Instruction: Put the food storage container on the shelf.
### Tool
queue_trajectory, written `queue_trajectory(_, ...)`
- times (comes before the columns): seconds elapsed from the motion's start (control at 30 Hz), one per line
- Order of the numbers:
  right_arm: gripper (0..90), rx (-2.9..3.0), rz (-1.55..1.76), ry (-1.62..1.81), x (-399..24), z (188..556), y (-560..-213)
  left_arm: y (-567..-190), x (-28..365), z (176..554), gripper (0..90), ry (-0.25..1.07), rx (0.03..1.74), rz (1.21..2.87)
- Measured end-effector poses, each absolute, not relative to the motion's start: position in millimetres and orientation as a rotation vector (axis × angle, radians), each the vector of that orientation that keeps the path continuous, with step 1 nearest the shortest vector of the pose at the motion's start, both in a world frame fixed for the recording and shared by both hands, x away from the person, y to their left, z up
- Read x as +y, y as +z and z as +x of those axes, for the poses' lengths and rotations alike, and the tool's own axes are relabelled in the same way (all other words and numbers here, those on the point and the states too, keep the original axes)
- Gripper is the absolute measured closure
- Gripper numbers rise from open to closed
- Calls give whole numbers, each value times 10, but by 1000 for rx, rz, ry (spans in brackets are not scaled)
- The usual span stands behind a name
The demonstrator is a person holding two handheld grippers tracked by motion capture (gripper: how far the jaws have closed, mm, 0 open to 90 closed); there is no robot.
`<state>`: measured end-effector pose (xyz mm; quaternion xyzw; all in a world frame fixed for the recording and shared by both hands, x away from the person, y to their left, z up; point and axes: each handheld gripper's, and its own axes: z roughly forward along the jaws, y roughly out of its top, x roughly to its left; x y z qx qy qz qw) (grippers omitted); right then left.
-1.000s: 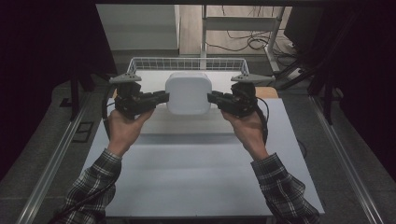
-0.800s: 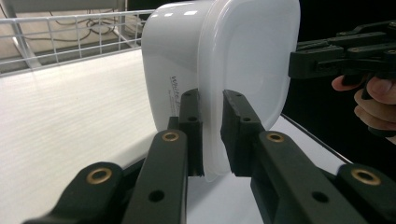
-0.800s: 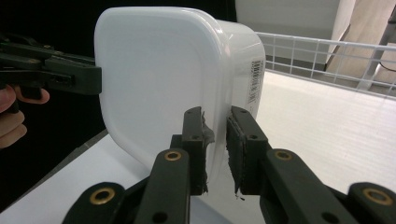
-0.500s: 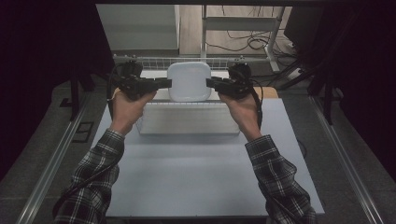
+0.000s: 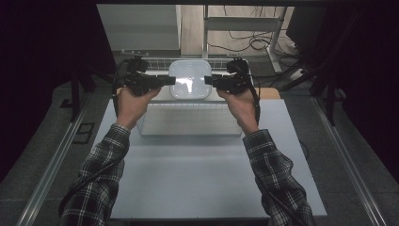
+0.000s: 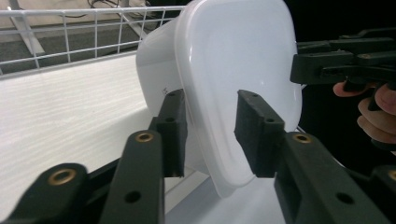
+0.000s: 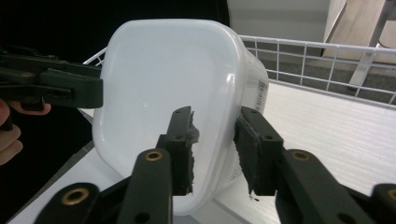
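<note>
A white, rounded-square plastic container (image 5: 189, 79) hangs above the white wire basket (image 5: 188, 120) on the pale table (image 5: 202, 183); the left gripper (image 6: 210, 133) clamps its left rim, the right gripper (image 7: 215, 140) apparently clamps its right rim, jaws narrowly parted.

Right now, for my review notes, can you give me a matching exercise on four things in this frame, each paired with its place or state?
Things:
1. white lidded container
2. left claw
3. right claw
4. wire basket

Places or states:
A. clamped on the container's right edge
B. stands at the table's far end, under the container
C. clamped on the container's left edge
D. held up in the air between both claws

Pairs: 1-D, 2-C, 3-A, 4-B
</note>
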<state>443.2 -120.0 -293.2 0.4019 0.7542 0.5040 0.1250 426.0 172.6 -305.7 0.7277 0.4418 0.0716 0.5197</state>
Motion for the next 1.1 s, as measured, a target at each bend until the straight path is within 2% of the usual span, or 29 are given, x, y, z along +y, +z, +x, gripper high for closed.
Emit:
queue_trajectory(0.4,537,2213,1250,1503,-1187,4626,-3008,-3133,1751,4464,592,108,1092,1743)
queue_trajectory(0.5,504,2189,1243,1454,-1161,4659,-3019,-3118,1722,4514,511,179,1121,1753)
queue_trajectory(0.73,456,2150,1208,1384,-1100,4682,-3008,-3127,1706,4571,456,207,1140,1745)
queue_trajectory(0.83,411,2142,1212,1372,-1098,4695,-3008,-3119,1681,4544,380,288,1131,1764)
queue_trajectory(0.87,411,2142,1212,1372,-1098,4695,-3008,-3111,1669,4523,380,331,1118,1783)
queue_trajectory(0.9,365,2157,1191,1364,-1104,4687,-3000,-3108,1657,4492,314,350,1075,1792)
queue_trajectory(0.93,365,2157,1191,1364,-1104,4687,-3000,-3108,1657,4492,280,350,1075,1792)
queue_trajectory(0.97,281,2172,1164,1382,-1116,4675,-2997,-3111,1658,4479,253,339,1048,1791)
queue_trajectory(1.0,281,2172,1164,1382,-1116,4675,-2997,-3114,1660,4464,253,333,1025,1787)
queue_trajectory(1.03,188,2173,1139,1426,-1131,4666,-2997,-3123,1657,4436,199,308,993,1788)
queue_trajectory(1.07,188,2173,1139,1426,-1131,4666,-2997,-3123,1657,4436,169,308,993,1788)
queue_trajectory(1.1,97,2197,1129,1419,-1123,4660,-3011,-3132,1651,4422,142,296,982,1799)
